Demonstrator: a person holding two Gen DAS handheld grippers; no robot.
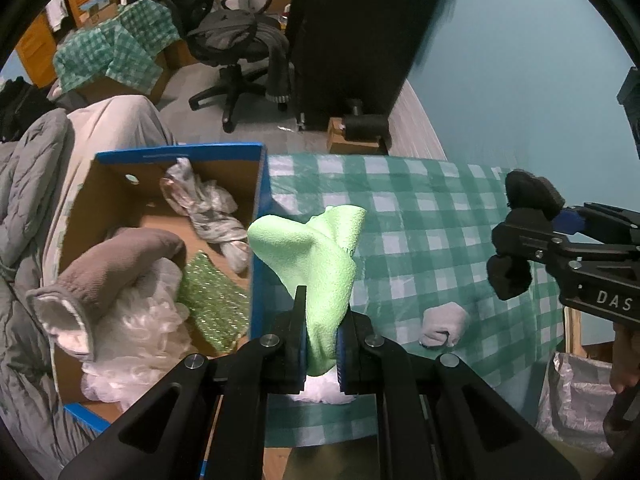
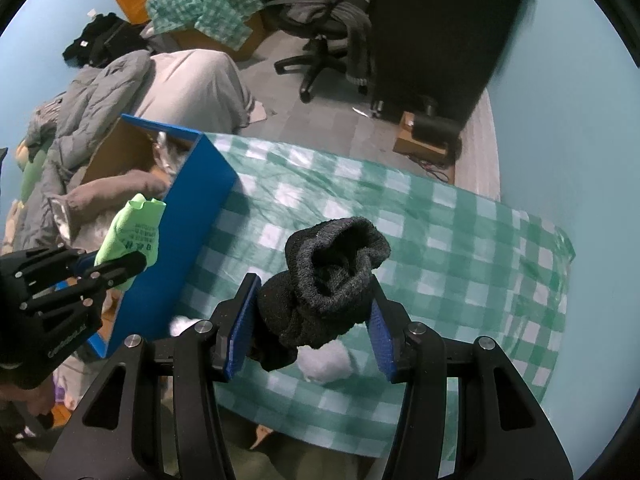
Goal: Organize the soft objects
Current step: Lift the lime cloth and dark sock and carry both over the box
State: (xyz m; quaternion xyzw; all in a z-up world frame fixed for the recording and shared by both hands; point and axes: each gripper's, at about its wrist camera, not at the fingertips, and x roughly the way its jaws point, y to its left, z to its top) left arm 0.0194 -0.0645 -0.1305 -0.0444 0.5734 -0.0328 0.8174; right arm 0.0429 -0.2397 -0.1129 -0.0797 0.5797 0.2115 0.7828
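The left gripper (image 1: 322, 332) is clamped on a light-green cloth (image 1: 316, 256), which stands up between its fingers beside the right-hand wall of the blue cardboard box (image 1: 258, 248); the cloth is not yet over the box opening. The right gripper (image 2: 308, 320) grasps a bunched dark grey sock (image 2: 328, 280), held above the green-checked tablecloth (image 2: 460, 240) and well apart from the box. The box already holds a grey sock (image 1: 112, 268), a white plastic bag (image 1: 136, 344), a green sequinned item (image 1: 212, 304) and a crumpled pale cloth (image 1: 208, 208). A rolled white sock (image 1: 444, 326) lies on the tablecloth, and another white soft item (image 1: 322, 390) lies directly beneath the left gripper. The step in hand appears to be depositing the green cloth. To do it well, carry the left gripper leftward until the whole cloth is past the blue wall and above the free area in the box, then lower before releasing, so that the drooping upper end does not catch and hang over the rim. Keep the right gripper clear of the left gripper's path, and bring the dark sock over only once the box opening is free. The remaining white items are probably to be collected afterward.
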